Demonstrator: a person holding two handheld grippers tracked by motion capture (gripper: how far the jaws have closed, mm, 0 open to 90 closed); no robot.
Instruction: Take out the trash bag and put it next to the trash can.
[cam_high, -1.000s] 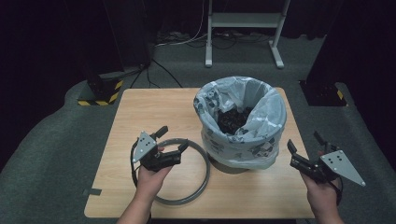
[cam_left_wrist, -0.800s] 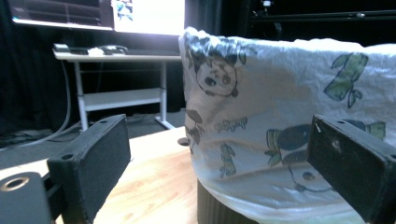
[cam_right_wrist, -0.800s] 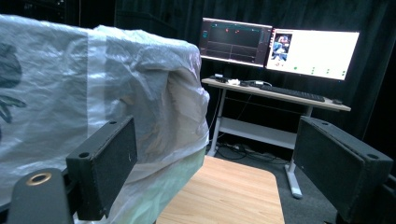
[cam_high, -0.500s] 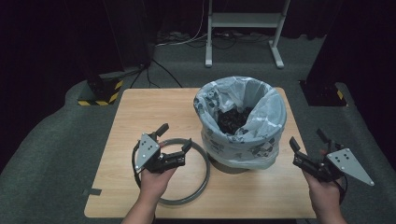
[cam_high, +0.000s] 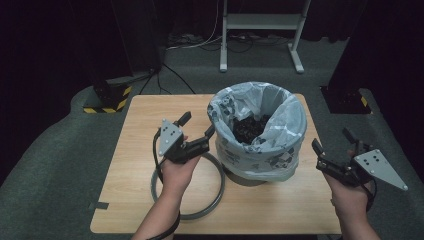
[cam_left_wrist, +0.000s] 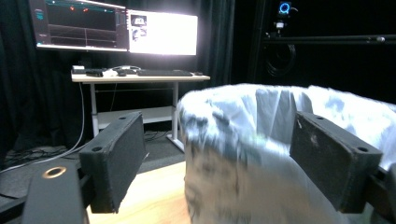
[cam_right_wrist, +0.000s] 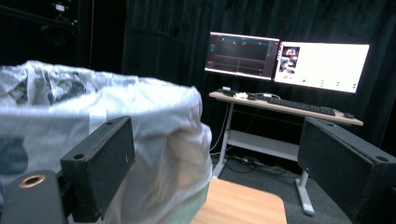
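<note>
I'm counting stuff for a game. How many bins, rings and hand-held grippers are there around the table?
Bin with a plastic bag: 1
Grey ring: 1
Hand-held grippers: 2, the left hand-held gripper and the right hand-held gripper
Total: 4

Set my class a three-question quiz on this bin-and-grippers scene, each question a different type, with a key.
1. True or false: the left gripper grips the bag.
2. What lies flat on the table under the left hand?
3. The bin holds: A) dark scraps, B) water, C) nothing.

Key:
1. False; its fingers stand open beside the bag.
2. A grey ring.
3. A; dark scraps.
</note>
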